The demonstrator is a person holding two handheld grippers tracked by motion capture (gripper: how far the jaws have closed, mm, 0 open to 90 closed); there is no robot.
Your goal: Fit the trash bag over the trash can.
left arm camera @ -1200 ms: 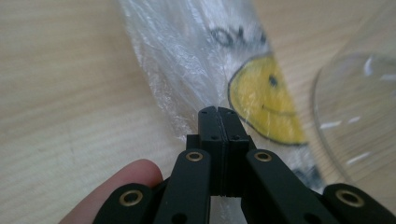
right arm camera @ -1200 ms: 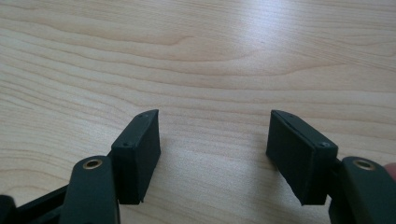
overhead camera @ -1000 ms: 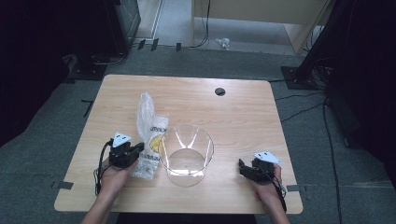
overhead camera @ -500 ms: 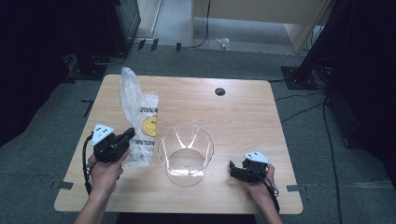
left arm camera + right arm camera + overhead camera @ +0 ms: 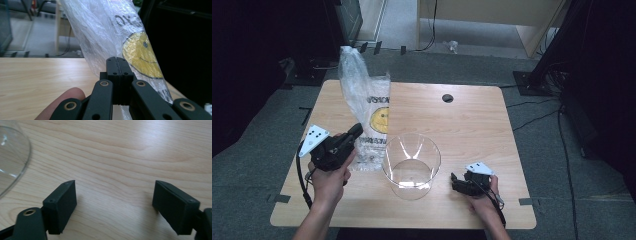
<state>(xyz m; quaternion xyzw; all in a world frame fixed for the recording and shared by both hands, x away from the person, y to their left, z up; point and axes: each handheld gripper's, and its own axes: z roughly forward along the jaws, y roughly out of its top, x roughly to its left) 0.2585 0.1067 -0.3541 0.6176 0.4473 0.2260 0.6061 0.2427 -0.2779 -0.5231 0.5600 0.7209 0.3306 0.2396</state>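
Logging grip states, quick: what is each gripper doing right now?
Left gripper: shut on the plastic bag, lifting it.
Right gripper: open, nothing between its jaws, beside the glass bowl.

The left gripper [image 5: 117, 65] hides the pinched part of the plastic bag [image 5: 110, 37] — its top is cut off. The glass bowl [image 5: 11, 157] is cropped at the edge.

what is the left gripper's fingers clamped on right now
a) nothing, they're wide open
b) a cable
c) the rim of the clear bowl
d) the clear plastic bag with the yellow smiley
d: the left gripper has its fingers pressed together on the plastic bag, lifted beside the clear bowl.
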